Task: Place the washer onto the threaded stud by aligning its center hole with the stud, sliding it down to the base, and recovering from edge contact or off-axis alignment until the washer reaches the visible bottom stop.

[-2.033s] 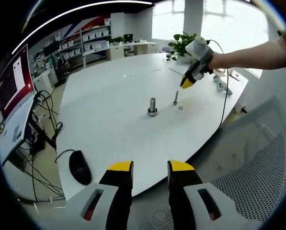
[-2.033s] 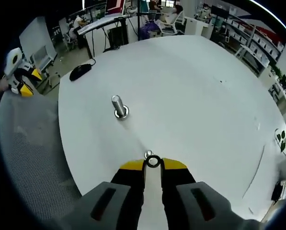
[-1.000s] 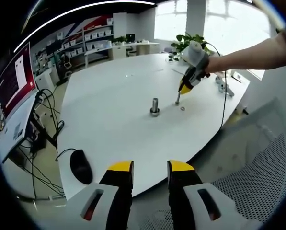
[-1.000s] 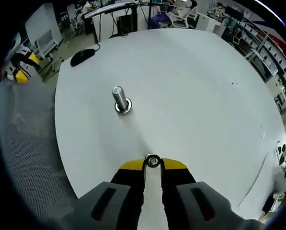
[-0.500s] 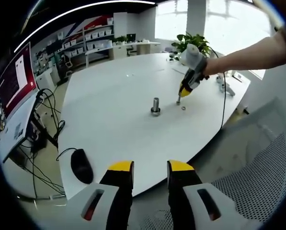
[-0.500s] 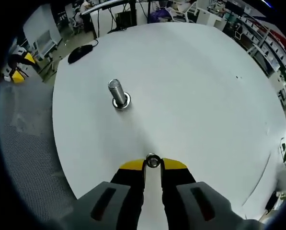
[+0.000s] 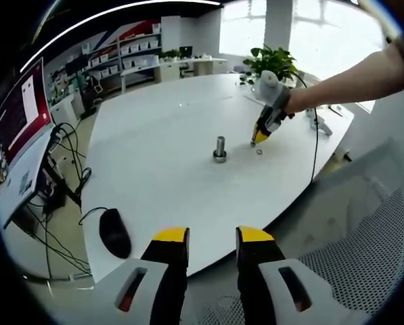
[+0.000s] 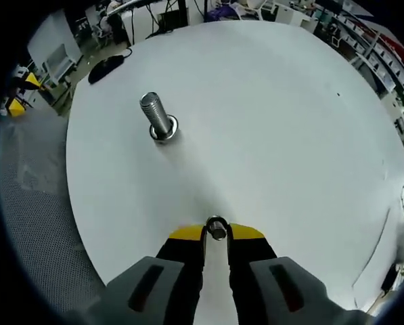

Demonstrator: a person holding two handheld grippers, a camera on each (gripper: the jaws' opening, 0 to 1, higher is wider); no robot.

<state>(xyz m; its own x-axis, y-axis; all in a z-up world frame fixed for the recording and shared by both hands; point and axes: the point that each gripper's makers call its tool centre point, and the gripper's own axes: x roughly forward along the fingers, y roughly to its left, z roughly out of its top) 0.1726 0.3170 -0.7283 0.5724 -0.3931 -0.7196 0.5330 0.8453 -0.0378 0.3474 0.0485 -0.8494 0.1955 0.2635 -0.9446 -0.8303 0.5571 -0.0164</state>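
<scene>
White and round, the table [image 8: 289, 122] stands in an office with shelves and desks behind it. On it a threaded stud [image 8: 155, 116] stands upright on its base. The right gripper [image 8: 216, 232] pinches a small washer [image 8: 216, 229] between its yellow-tipped jaws, low over the table and well apart from that stud. The left gripper [image 7: 212, 238] hangs off the table edge, jaws spread with nothing between them, near a black mouse [image 7: 112, 232].
</scene>
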